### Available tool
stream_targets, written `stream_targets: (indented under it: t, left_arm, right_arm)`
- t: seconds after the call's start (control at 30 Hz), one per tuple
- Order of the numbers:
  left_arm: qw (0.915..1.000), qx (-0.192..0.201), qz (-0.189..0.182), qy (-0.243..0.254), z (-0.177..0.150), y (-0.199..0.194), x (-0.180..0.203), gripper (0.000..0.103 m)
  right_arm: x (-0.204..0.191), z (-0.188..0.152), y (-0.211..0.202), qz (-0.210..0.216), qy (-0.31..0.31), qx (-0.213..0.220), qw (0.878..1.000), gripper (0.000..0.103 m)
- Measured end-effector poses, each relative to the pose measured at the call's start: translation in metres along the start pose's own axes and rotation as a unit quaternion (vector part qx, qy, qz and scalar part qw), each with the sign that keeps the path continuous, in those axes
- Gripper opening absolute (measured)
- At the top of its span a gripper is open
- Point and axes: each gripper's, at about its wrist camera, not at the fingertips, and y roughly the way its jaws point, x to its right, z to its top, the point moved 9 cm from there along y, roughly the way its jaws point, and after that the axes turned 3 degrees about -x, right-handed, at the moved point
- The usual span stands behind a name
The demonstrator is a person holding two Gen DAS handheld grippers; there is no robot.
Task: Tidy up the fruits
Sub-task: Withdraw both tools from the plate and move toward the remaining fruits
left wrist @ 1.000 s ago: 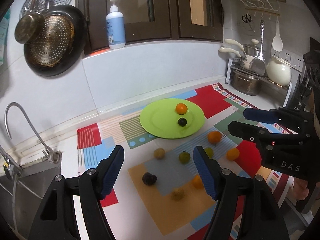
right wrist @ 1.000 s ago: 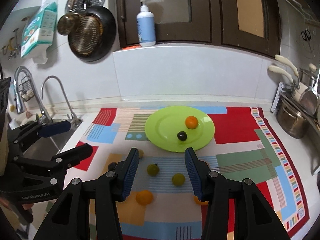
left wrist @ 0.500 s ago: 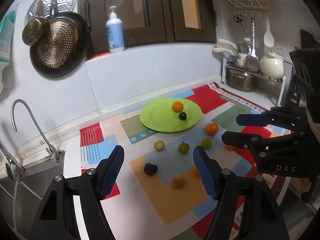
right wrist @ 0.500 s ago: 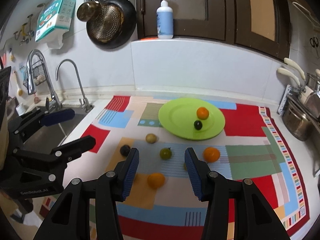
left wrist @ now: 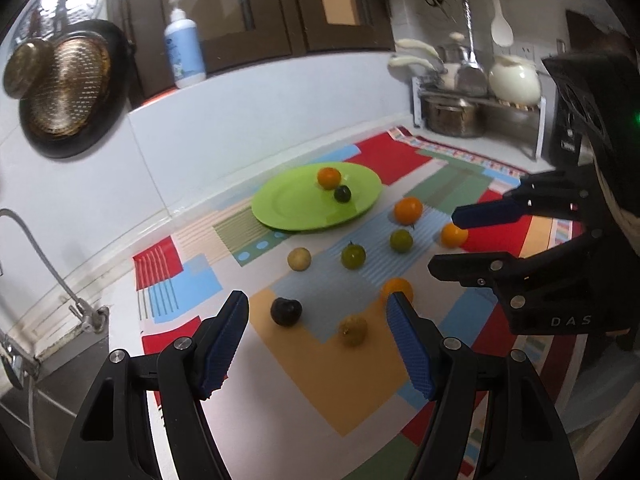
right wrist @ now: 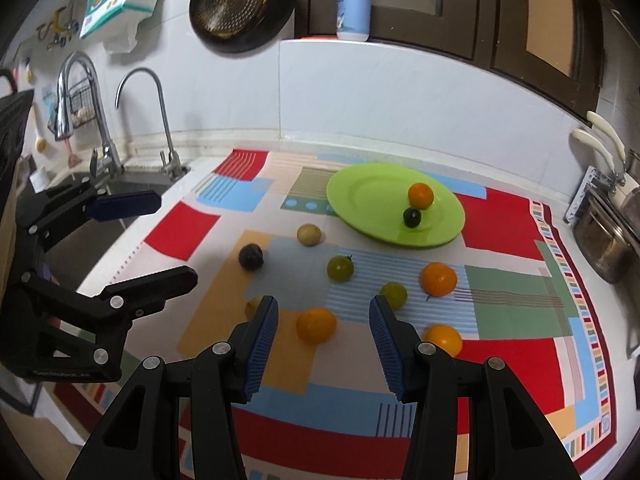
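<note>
Both sets of fingers open, empty: left gripper (left wrist: 318, 316) w/ wider gap, right gripper (right wrist: 323, 318) framing orange fruit (right wrist: 316, 325). We're lining up next pick for green plate (right wrist: 360, 196).

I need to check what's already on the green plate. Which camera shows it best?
The right wrist view: the green plate sits whole and sharp, holding an orange fruit and a dark fruit. The left wrist view shows the same plate flatter and blurrier.

2 fruits (right wrist: 420, 195) on plate (right wrist: 360, 196), 8 fruits (right wrist: 340, 268) before it on mat (right wrist: 508, 224)
</note>
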Motion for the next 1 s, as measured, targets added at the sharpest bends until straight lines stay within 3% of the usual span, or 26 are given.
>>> stream_targets:
  t: [0.23, 0.7, 1.0]
  left_arm:
    - [0.999, -0.025, -0.025, 0.026, -0.012, 0.027, 0.008, 0.069]
    - [0.9915, -0.088, -0.094, 0.022, -0.035, 0.072, 0.021, 0.043]
    - [0.9877, -0.108, -0.112, 0.012, -0.034, 0.086, 0.023, 0.034]
  right_arm:
    - [-0.003, -0.012, 0.026, 0.02, -0.006, -0.029, 0.999, 0.048]
    - [-0.003, -0.032, 0.073, 0.05, 0.012, -0.079, 0.996, 0.048]
    - [0.001, -0.032, 0.085, 0.06, 0.031, -0.089, 0.994, 0.048]
